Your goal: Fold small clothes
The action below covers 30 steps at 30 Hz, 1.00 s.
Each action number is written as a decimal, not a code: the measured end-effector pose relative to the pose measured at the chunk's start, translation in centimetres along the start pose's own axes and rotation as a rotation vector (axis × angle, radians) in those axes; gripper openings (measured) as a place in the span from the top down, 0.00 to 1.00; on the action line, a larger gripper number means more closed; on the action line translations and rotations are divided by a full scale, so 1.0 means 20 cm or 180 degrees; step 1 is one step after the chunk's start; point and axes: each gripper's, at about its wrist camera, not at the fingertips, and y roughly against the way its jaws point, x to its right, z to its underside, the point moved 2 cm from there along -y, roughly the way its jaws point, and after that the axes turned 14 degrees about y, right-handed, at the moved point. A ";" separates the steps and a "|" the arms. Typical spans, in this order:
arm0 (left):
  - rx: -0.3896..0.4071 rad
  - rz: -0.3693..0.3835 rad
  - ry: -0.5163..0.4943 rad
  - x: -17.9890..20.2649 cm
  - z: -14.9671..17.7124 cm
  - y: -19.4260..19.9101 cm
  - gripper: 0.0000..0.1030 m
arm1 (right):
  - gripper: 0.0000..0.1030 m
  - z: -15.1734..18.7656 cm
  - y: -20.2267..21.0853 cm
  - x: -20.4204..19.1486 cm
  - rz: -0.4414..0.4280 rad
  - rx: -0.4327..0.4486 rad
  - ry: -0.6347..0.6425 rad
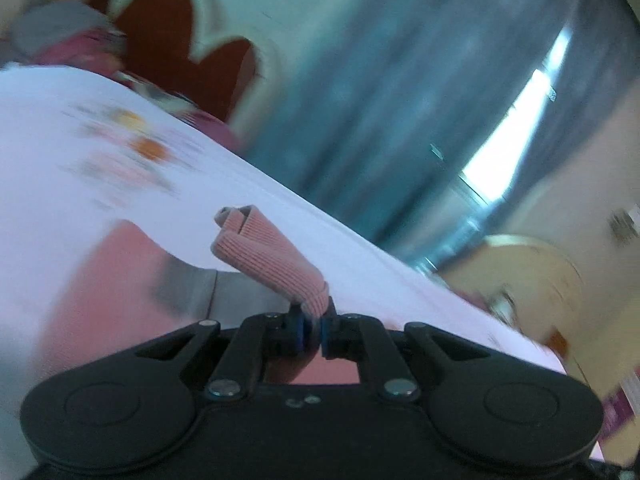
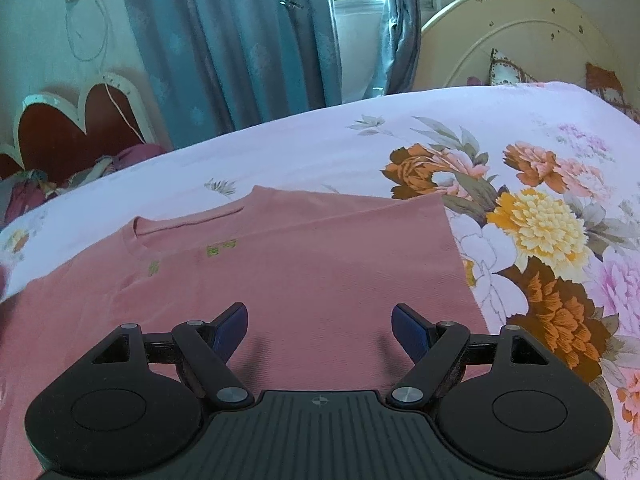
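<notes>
One pink shirt (image 2: 280,280) on floral bedsheet (image 2: 520,128); blue curtains (image 2: 240,40) behind. Left claw (image 1: 313,330) pinching shirt cuff (image 1: 264,252); right claw (image 2: 320,328) spread wide.

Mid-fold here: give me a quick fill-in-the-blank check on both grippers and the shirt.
1. The left gripper is shut on a ribbed ____ cuff.
2. The right gripper hangs ____ over the shirt.
3. The shirt lies on a ____-printed bedsheet.

Missing words: pink; open; flower
</notes>
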 end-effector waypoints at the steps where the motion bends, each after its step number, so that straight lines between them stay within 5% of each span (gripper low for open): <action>1: -0.0116 0.0059 -0.0058 0.08 0.08 -0.05 0.93 | 0.23 0.01 0.01 0.02 -0.0020 0.0004 -0.0015; 11: -0.1020 0.0172 -0.0934 0.57 0.67 -0.50 0.89 | 0.23 0.10 0.10 0.24 -0.0281 -0.0048 -0.0290; 13: -0.1391 0.0110 -0.1043 0.58 0.79 -0.62 0.60 | 0.23 0.11 0.10 0.27 -0.0585 -0.0067 -0.0456; 16: -0.1346 0.0251 -0.1163 0.59 0.83 -0.59 0.24 | 0.23 0.11 0.10 0.28 -0.0696 -0.0057 -0.0609; 22: -0.0892 0.0113 -0.1143 0.40 0.64 -0.26 0.32 | 0.23 0.07 0.05 0.18 -0.1003 -0.0045 -0.0675; 27: -0.0469 -0.0478 -0.0968 0.04 0.41 0.07 0.52 | 0.23 0.04 -0.08 0.01 -0.1296 -0.0147 -0.0749; 30: -0.0423 -0.0787 -0.0877 -0.15 0.32 0.13 0.53 | 0.23 0.03 -0.19 -0.05 -0.1416 -0.0241 -0.0892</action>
